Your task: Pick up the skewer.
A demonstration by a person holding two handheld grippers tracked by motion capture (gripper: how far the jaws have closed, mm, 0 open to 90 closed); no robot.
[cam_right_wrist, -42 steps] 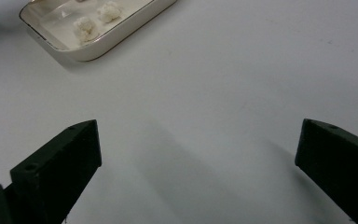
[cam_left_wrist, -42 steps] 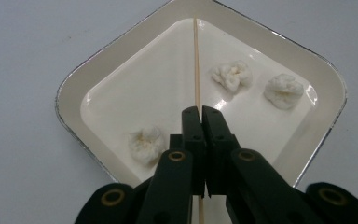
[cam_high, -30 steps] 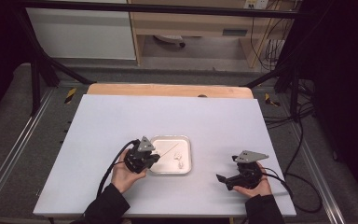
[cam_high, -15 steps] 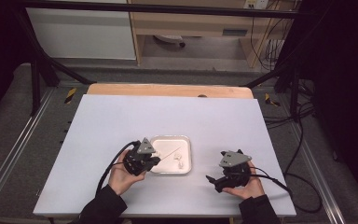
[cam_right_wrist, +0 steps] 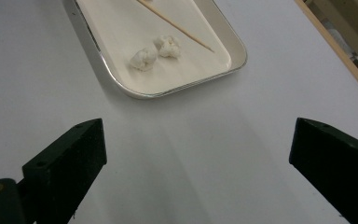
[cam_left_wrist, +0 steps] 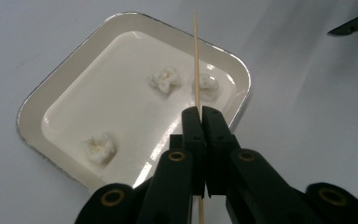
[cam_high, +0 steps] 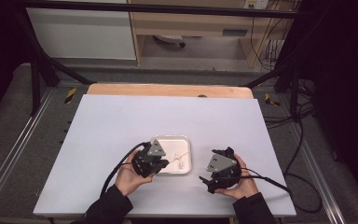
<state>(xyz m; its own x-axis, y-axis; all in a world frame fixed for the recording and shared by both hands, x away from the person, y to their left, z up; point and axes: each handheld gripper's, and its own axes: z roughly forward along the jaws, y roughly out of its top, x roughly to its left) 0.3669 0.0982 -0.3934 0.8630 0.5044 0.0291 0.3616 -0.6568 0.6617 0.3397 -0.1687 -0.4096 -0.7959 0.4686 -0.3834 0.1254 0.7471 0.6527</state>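
The left gripper (cam_left_wrist: 199,116) has its two black jaws pressed together on a thin wooden skewer (cam_left_wrist: 196,60), which runs up between the pads and out over the white tray (cam_left_wrist: 37,98); the skewer's tip hangs above the tray's far part, between two of the small white lumps lying in it. In the left gripper view one lump (cam_left_wrist: 165,80) sits just left of the skewer, another (cam_left_wrist: 208,86) just right of it, and a third (cam_left_wrist: 98,148) lies well apart from them, near the tray's closer rim. In the high view the left gripper (cam_high: 154,162) sits over the tray's left edge, held in the person's left hand (cam_high: 129,175), with its cable trailing back toward the sleeve. The right gripper (cam_right_wrist: 198,154) has its jaws standing wide apart with nothing between them, only bare white table (cam_right_wrist: 177,154) below, on the near side of the tray (cam_right_wrist: 121,84). From the high view the right gripper (cam_high: 220,168) is held to the right of the tray, near it but not touching, resting in the person's right hand (cam_high: 240,184). In the right gripper view the skewer (cam_right_wrist: 175,25) slants across the tray above two lumps (cam_right_wrist: 156,51) lying close together.
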